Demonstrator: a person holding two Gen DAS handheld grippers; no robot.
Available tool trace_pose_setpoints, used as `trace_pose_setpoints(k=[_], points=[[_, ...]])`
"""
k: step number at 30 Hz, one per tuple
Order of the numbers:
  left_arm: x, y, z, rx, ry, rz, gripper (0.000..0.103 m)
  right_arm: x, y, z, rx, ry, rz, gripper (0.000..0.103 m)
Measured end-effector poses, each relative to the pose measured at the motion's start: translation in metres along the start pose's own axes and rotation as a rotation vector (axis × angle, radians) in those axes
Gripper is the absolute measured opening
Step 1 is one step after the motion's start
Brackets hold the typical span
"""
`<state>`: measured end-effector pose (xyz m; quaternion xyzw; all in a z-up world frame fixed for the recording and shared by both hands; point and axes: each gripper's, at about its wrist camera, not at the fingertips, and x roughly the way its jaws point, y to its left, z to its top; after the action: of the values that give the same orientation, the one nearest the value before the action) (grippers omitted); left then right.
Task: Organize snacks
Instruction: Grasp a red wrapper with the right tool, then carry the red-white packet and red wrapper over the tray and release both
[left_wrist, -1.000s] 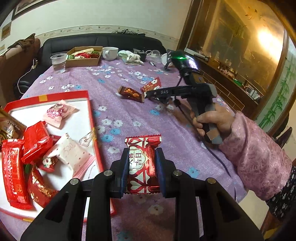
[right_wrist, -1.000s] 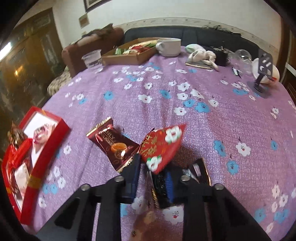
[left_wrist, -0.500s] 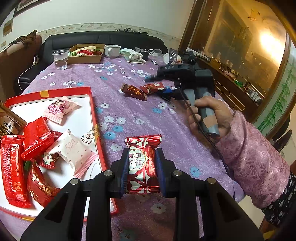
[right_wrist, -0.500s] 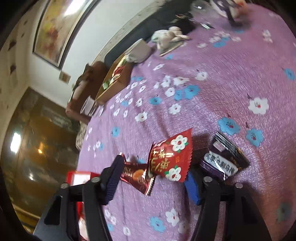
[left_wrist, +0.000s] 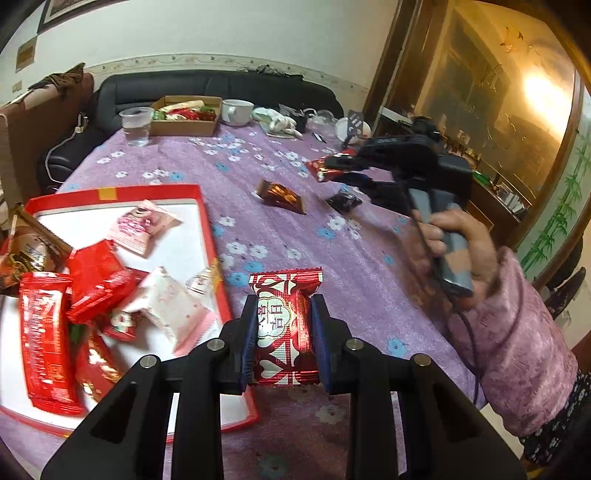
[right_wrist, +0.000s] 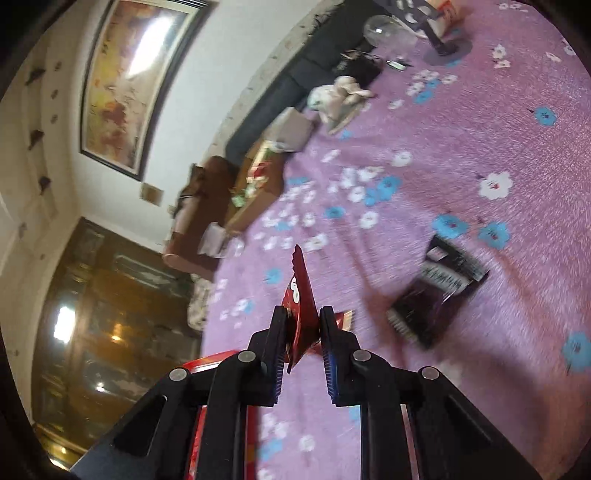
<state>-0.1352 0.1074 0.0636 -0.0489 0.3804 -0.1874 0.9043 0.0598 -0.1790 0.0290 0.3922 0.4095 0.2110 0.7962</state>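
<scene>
My left gripper (left_wrist: 284, 301) is shut on a red-and-white heart-print snack packet (left_wrist: 283, 332), held just right of the red tray (left_wrist: 207, 221). Several red, pink and brown packets lie in that tray. My right gripper (right_wrist: 303, 325) is rolled sideways, its jaws closing on a red flowered packet (right_wrist: 299, 295) that stands edge-on between the pads. In the left wrist view the right gripper (left_wrist: 332, 168) holds this red flowered packet (left_wrist: 319, 168) above the purple cloth. A brown packet (left_wrist: 280, 195) and a dark purple packet (right_wrist: 439, 291) lie on the cloth below it.
A person's hand and pink sleeve (left_wrist: 517, 332) hold the right gripper. At the table's far end stand a cardboard box of snacks (left_wrist: 184, 118), a clear plastic cup (left_wrist: 136, 125), a white cup (left_wrist: 236, 110) and small clutter. A black sofa (left_wrist: 207, 85) is behind.
The right gripper let its jaws out, rolled over sideways and shut again on the red flowered packet, now lifted off the cloth. The left gripper kept still with its packet.
</scene>
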Motion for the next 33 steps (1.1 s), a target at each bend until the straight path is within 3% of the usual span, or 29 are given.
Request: trace_pose_setpoints(k=[7, 16, 24, 30, 33], points=[[-0.017, 0.024, 0.003, -0.01, -0.06, 0.106, 0.025, 0.013, 0.055, -0.04, -0.099, 0.067, 0.094, 0.018], [-0.034, 0.067, 0.001, -0.053, -0.11, 0.252, 0.025, 0.07, 0.132, -0.108, -0.264, 0.226, 0.154, 0.018], [-0.031, 0.097, -0.006, -0.107, -0.098, 0.317, 0.025, 0.095, 0.17, -0.145, -0.371, 0.282, 0.15, 0.017], [-0.031, 0.113, -0.01, -0.149, -0.089, 0.379, 0.027, 0.092, 0.172, -0.157, -0.379, 0.291, 0.159, 0.018], [-0.031, 0.114, -0.01, -0.155, -0.095, 0.425, 0.046, 0.088, 0.168, -0.152, -0.369, 0.279, 0.163, 0.02]])
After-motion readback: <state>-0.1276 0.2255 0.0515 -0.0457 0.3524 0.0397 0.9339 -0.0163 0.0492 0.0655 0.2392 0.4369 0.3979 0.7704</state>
